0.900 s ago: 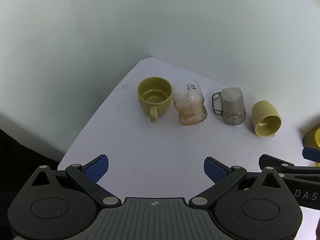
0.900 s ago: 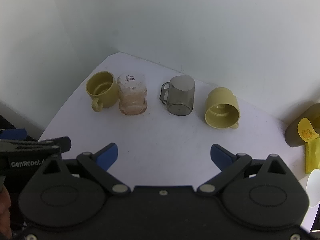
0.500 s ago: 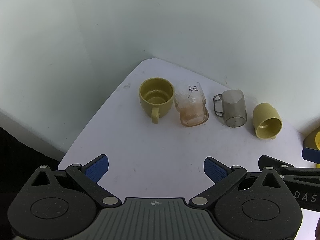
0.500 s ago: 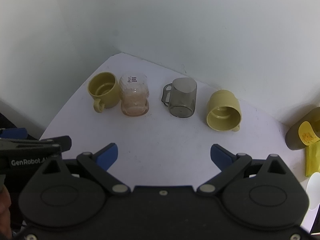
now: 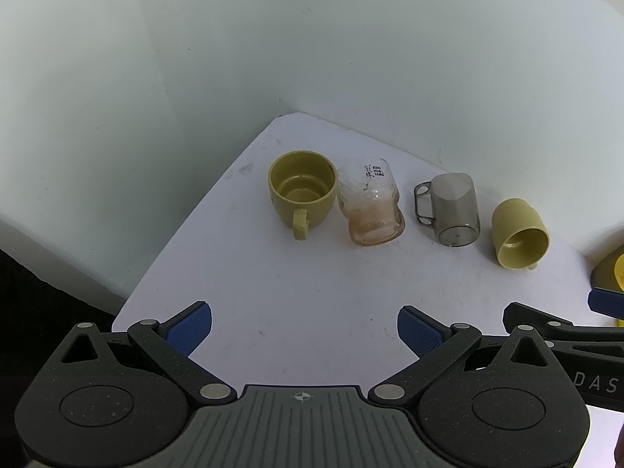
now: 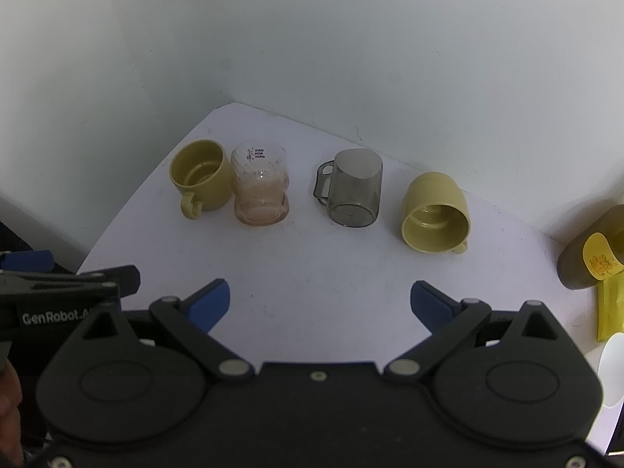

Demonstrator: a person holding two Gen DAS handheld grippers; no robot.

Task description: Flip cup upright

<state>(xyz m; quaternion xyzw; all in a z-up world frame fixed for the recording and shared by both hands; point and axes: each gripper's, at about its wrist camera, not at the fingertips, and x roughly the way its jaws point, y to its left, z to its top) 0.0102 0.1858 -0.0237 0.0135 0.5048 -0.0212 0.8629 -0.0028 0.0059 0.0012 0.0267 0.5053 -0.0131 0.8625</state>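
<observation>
white table (image 5: 312, 284), pale corner walls (image 5: 351, 39)

We see only part of the brown container (image 6: 592, 249) at the right edge of the right wrist view; the frame cuts it, and the drawing on its yellow label (image 6: 600, 259) is too small to make out. A yellow packet (image 6: 610, 304) and a white object (image 6: 612, 366) near it are cropped too. In the left wrist view the right tongs (image 5: 565, 319) run off the right edge. The small print on the glass cup (image 5: 368, 204) is barely legible.
</observation>
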